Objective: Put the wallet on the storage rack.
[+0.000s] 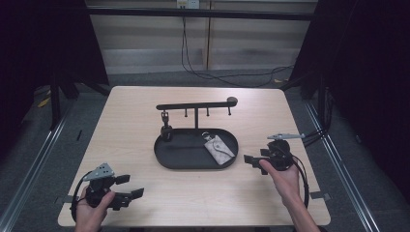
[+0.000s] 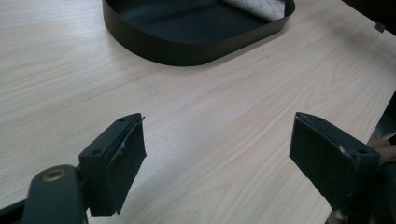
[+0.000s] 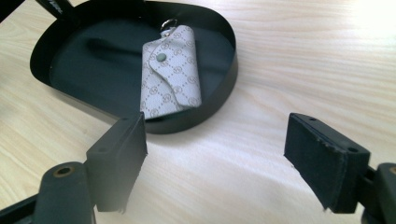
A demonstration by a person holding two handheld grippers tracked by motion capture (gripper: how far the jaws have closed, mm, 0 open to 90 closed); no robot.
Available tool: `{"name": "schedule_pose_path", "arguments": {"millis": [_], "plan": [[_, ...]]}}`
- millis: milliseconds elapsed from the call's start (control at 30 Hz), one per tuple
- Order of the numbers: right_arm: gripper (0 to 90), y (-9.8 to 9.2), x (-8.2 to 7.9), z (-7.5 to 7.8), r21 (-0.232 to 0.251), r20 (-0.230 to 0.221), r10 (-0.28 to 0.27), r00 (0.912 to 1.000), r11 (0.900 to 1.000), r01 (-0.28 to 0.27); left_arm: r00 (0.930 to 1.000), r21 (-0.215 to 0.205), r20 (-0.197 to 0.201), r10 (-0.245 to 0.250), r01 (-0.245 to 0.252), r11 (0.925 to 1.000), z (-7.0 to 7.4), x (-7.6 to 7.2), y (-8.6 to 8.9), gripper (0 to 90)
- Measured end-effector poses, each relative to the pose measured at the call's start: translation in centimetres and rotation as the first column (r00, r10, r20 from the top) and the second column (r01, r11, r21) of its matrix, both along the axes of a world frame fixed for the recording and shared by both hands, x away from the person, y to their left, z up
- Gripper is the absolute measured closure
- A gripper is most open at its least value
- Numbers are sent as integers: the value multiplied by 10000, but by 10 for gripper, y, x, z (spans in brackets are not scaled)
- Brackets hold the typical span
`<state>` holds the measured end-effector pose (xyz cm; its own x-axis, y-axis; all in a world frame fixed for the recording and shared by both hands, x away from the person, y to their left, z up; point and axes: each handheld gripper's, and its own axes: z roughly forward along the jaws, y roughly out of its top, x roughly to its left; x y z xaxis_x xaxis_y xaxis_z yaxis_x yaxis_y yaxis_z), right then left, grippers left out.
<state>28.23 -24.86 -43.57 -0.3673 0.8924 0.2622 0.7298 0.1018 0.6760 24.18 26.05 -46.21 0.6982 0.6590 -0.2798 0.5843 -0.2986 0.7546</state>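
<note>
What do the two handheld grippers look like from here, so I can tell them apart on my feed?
Both are black, each with two blocky jaws faced with flat dark pads. The left gripper carries a grey three-cornered plate on top, and the right gripper has one too. A black cable loops from each body. The forearms are bare, with no sleeves in view.

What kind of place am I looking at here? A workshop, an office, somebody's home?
Most likely a lab or recording booth, not a home. A lone wooden table stands between dark curtains, loose cables trail across the floor behind it, and a person holds a camera-bearing tool in each hand: left tool, right tool.
</note>
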Motion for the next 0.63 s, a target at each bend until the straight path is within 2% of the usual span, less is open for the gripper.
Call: {"name": "schedule_pose_path", "arguments": {"millis": [200,333,467,567,633], "plan": [[212,-10,-19,-2,-94,322,-47,9995,9999,50,10000,-12,34,51,-50,10000,1,0,0,180],[213,-18,-29,-8,32,459,-207,9987,9998,205,10000,-5,11,48,-48,10000,1,0,0,180],[212,-27,-35,-20,122,350,-482,9982,9988,478,10000,-47,54,18,-17,10000,2,-1,0,180],[207,-31,-38,-26,-256,252,-620,9978,9977,626,10000,-63,80,35,-35,10000,3,0,1,180],[204,-34,-39,-29,-238,163,-655,9977,9975,659,9999,-78,70,112,-111,9999,2,0,0,180]]}}
